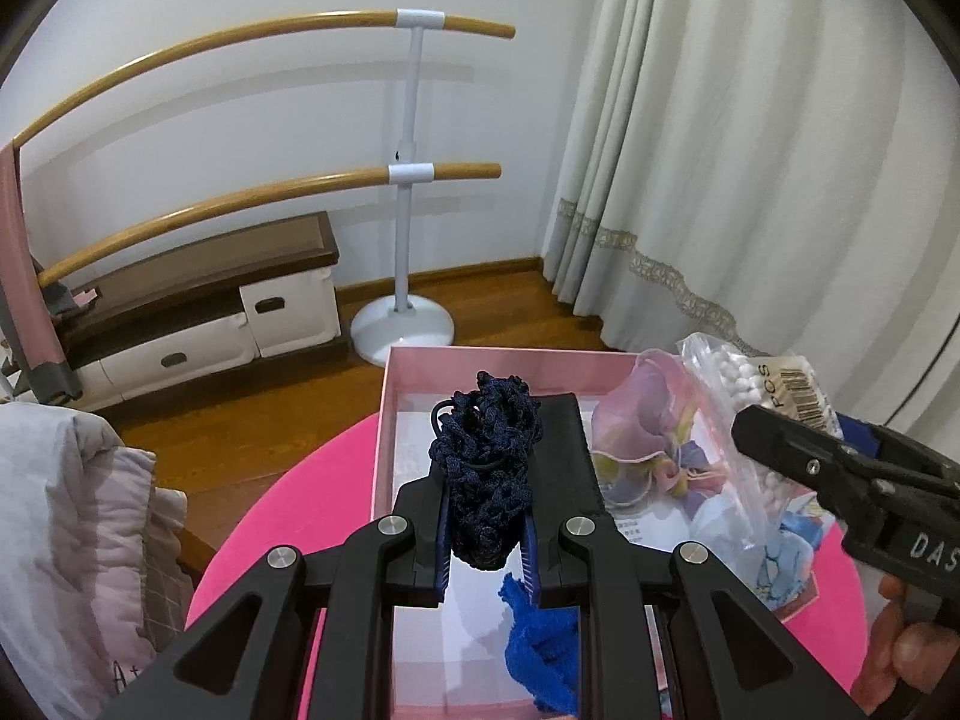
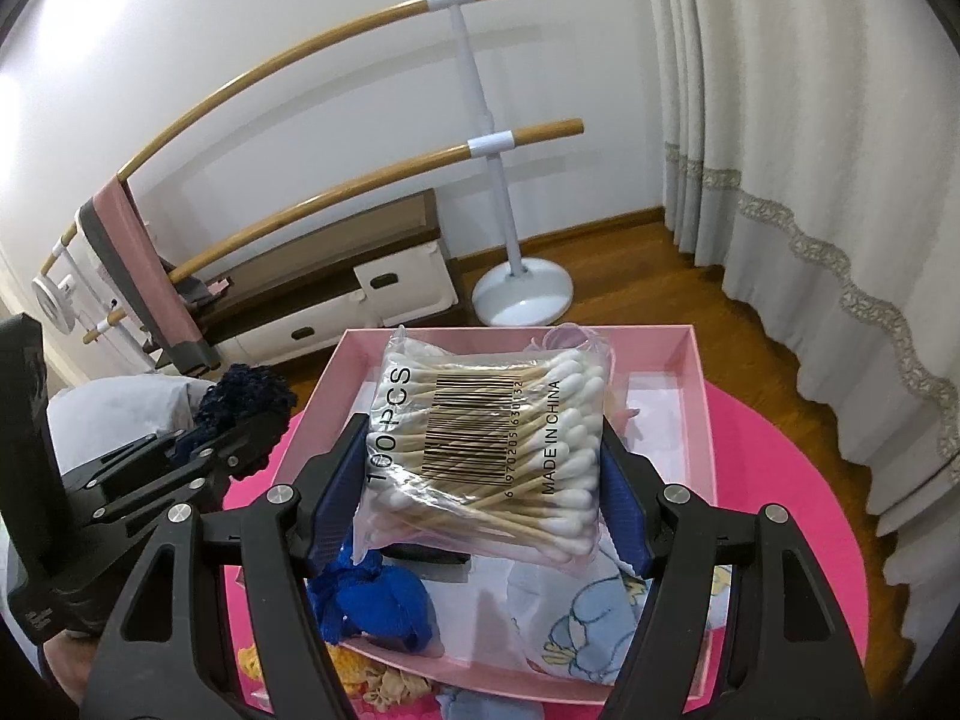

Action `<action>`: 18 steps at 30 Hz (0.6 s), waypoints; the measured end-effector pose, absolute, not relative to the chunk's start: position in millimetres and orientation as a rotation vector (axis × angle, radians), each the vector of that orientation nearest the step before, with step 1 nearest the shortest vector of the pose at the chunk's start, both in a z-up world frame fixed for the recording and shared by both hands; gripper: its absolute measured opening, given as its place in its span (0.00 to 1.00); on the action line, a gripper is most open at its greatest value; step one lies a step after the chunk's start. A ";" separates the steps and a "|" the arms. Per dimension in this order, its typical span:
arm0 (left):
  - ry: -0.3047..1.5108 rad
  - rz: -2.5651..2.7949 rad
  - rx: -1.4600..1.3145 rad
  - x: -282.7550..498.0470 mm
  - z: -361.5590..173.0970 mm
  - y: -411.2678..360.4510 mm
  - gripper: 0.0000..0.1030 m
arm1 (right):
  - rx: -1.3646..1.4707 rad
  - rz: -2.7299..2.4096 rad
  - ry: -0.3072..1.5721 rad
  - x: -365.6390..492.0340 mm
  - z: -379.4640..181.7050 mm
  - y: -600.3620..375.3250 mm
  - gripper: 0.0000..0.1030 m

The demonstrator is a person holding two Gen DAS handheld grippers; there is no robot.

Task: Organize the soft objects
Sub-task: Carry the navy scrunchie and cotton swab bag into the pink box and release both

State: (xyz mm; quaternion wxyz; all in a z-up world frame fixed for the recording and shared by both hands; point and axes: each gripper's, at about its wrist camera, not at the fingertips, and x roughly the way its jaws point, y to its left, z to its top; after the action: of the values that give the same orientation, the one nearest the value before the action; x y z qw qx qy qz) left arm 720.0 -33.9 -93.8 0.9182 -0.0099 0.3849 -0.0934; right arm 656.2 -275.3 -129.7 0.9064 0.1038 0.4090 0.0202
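My left gripper (image 1: 487, 450) is shut on a dark navy knitted bundle (image 1: 489, 468) and holds it above the left part of the pink box (image 1: 480, 360). My right gripper (image 2: 486, 474) is shut on a clear bag of cotton swabs (image 2: 486, 450) above the same pink box (image 2: 699, 420). The bag also shows in the left wrist view (image 1: 750, 396), at the right. In the box lie a bright blue knitted piece (image 2: 372, 600), a pastel ruffled scrunchie (image 1: 642, 438) and a white cloth with blue cartoon prints (image 2: 576, 630).
The box stands on a round hot-pink table (image 2: 780, 468). Yellow and beige soft pieces (image 2: 384, 678) lie by the box's near edge. A quilted blanket (image 1: 78, 528) is at the left. A ballet barre stand (image 1: 402, 324), low drawers and curtains stand beyond.
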 end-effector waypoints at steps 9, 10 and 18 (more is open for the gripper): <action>0.816 -0.189 0.007 758.8 -104.7 -54.6 0.27 | 0.226 0.043 0.872 664.0 -140.7 -276.3 0.65; 0.817 -0.188 0.011 759.2 -105.1 -56.0 0.32 | 0.229 0.041 0.877 665.6 -142.5 -277.0 0.65; 0.762 -0.144 0.048 738.5 -106.4 -63.9 0.84 | 0.302 0.049 0.884 668.8 -154.2 -286.4 0.90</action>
State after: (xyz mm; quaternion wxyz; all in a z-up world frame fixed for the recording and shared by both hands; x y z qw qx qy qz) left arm 738.5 -63.9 -106.4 0.9255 0.0232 0.3714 -0.0700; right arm 668.8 -286.4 -154.2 0.8926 0.1455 0.4261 0.0235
